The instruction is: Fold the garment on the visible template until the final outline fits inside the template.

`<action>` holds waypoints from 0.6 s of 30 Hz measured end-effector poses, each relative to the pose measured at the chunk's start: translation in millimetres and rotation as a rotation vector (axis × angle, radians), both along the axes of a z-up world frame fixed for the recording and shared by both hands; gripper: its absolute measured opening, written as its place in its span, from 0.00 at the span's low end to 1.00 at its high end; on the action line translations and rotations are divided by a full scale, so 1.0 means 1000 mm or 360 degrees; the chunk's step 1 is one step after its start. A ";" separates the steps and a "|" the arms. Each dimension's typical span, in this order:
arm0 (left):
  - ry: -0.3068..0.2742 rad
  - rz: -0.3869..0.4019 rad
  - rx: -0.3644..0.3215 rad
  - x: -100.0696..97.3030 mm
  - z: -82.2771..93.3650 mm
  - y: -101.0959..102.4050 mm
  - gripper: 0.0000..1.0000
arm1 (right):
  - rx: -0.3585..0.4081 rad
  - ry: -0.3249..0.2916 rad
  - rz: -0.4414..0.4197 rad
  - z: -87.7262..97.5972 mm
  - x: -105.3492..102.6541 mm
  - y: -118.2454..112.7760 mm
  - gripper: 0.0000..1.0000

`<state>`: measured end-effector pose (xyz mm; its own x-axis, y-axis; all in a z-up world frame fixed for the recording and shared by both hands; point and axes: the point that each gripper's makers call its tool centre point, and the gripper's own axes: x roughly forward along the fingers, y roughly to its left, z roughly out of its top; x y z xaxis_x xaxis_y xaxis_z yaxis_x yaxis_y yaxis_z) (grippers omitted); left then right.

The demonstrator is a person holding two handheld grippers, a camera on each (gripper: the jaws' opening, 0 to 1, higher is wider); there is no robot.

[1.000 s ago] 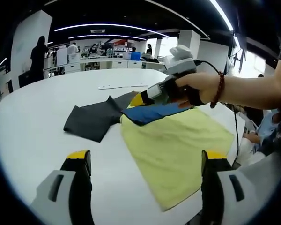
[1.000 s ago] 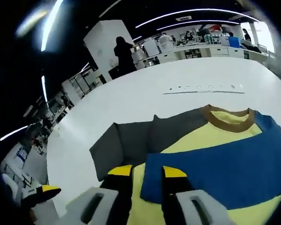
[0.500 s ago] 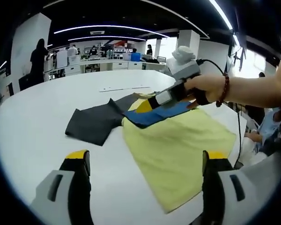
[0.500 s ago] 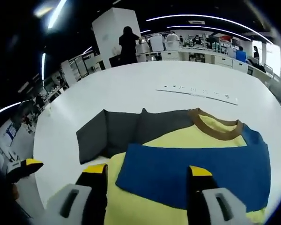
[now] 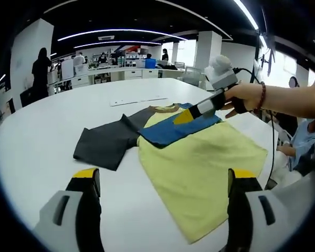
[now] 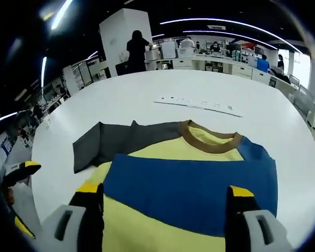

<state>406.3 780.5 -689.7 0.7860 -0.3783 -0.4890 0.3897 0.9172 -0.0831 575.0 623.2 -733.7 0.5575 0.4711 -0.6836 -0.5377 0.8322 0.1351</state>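
The garment (image 6: 199,178), a yellow shirt with a brown collar, lies flat on the white table (image 5: 37,136), toward the edge nearest me. Its blue sleeve (image 6: 194,186) is already folded in across the yellow chest, while the grey sleeve (image 6: 121,144) is spread out sideways on the bare tabletop, unfolded. So I judge one fold done and most of the work left: the grey sleeve has to come in, then the long yellow body needs folding up. I can't make out any template outline under or around the cloth. My right tongs (image 6: 163,197) hover over the blue sleeve with jaws wide apart, gripping nothing. My left tongs (image 5: 165,181) are likewise spread and empty, held back from the yellow hem.
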 end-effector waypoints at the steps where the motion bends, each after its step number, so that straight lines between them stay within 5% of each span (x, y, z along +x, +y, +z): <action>1: 0.0000 0.0001 0.0001 0.001 0.000 0.000 0.99 | -0.0007 -0.0002 -0.0009 0.000 0.000 -0.007 0.99; 18: -0.0010 -0.0033 0.0023 0.002 0.007 -0.014 0.99 | 0.0042 -0.0007 -0.0138 0.001 0.004 -0.104 0.96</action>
